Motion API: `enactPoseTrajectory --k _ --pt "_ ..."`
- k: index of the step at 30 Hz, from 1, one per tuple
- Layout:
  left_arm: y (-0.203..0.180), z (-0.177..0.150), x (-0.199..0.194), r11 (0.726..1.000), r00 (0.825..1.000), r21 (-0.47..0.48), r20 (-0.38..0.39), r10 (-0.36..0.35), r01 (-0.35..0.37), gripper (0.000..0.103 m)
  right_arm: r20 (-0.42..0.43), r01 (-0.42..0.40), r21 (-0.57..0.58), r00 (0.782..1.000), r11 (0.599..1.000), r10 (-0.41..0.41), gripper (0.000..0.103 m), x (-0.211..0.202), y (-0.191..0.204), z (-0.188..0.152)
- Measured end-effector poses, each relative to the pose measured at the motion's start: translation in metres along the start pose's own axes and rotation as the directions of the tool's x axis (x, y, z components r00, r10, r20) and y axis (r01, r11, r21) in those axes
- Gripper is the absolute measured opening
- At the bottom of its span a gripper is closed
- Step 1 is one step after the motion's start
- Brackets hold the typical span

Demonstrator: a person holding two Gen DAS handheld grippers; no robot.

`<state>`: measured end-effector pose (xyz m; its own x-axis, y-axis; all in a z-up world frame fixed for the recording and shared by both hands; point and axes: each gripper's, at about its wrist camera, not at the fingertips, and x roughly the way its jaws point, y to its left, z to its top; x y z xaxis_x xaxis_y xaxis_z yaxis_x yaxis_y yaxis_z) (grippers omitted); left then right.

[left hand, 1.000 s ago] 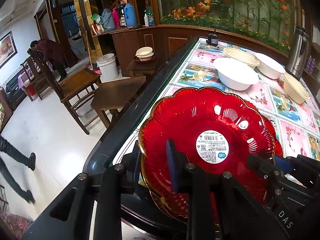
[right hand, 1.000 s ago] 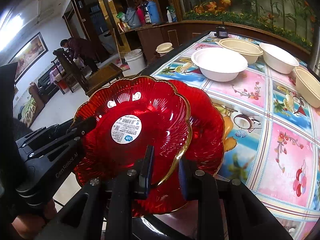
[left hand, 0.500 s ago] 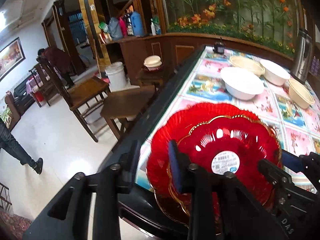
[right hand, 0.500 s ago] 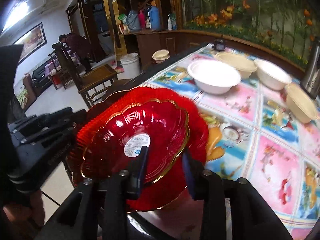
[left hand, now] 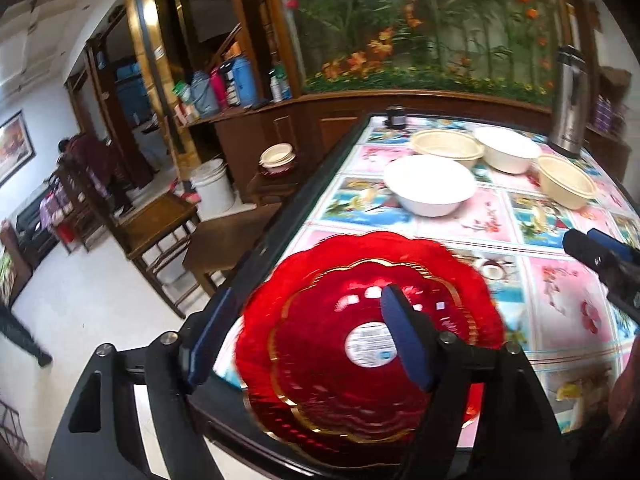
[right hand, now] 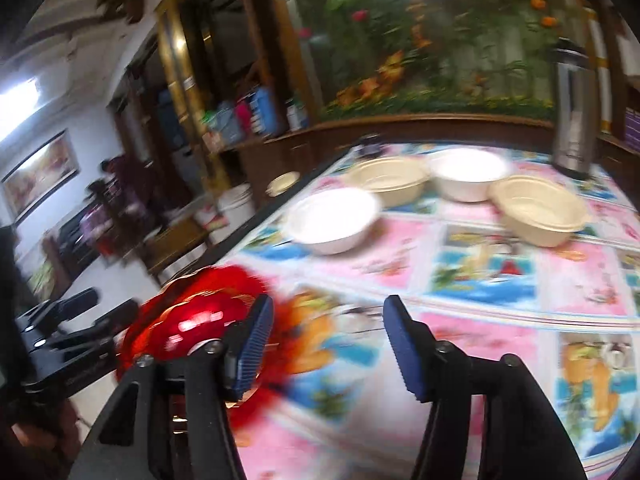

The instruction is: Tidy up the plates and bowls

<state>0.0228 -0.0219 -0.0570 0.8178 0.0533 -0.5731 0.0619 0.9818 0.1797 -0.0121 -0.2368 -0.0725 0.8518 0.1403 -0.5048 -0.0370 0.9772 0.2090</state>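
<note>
Nearest in the left wrist view, the left claw (left hand: 308, 332) has its two blue-padded fingers spread wide apart, holding nothing. Between and just beyond them lies a stack of red plates (left hand: 360, 320), scalloped glass with gold rims: a smaller plate sits on a larger one, with a round white label (left hand: 370, 345) at its centre. The stack rests at the near left edge of the counter (left hand: 560, 296), which is covered in a cloth of bright pink and blue picture squares. The right finger of the claw overlaps the label in the view; whether it touches the plate cannot be told.

In the right wrist view, which is blurred, the right claw (right hand: 328, 344) is also parted and empty, above the cloth. The red plates (right hand: 192, 312) lie to its left, beside its left finger.

Farther along the counter stand four bowls: a white bowl (left hand: 430, 184) closest, behind it a cream bowl (left hand: 444, 145) and a second white bowl (left hand: 507, 148) close together, and another cream bowl (left hand: 566, 182) to the right. A steel thermos (left hand: 570, 100) stands upright at the far right corner. Beyond the counter runs a wall of painted flowers (left hand: 420, 28).
</note>
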Motion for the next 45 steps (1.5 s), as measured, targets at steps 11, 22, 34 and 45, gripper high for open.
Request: enactPoseTrajectory --k 11,22,34,45 --pt "-0.065 0.018 -0.018 0.990 0.996 0.124 0.048 -0.073 0.066 0.077 0.116 0.012 0.193 0.993 0.981 -0.035 0.078 -0.016 -0.094 -0.008" --pt "-0.110 0.038 -0.032 0.974 0.983 0.160 0.069 -0.173 0.160 0.077 0.223 -0.011 0.252 0.974 0.968 -0.047 0.097 -0.045 -0.124 -0.006" --pt "-0.139 0.054 -0.028 0.957 0.966 0.135 -0.003 -0.259 0.257 0.077 0.271 0.025 0.281 0.957 0.959 -0.104 0.102 -0.054 -0.146 -0.003" --pt "-0.146 0.065 -0.037 0.956 0.961 0.104 0.007 -0.277 0.275 0.079 0.321 0.012 0.322 0.939 0.947 -0.121 0.103 -0.065 -0.159 -0.003"
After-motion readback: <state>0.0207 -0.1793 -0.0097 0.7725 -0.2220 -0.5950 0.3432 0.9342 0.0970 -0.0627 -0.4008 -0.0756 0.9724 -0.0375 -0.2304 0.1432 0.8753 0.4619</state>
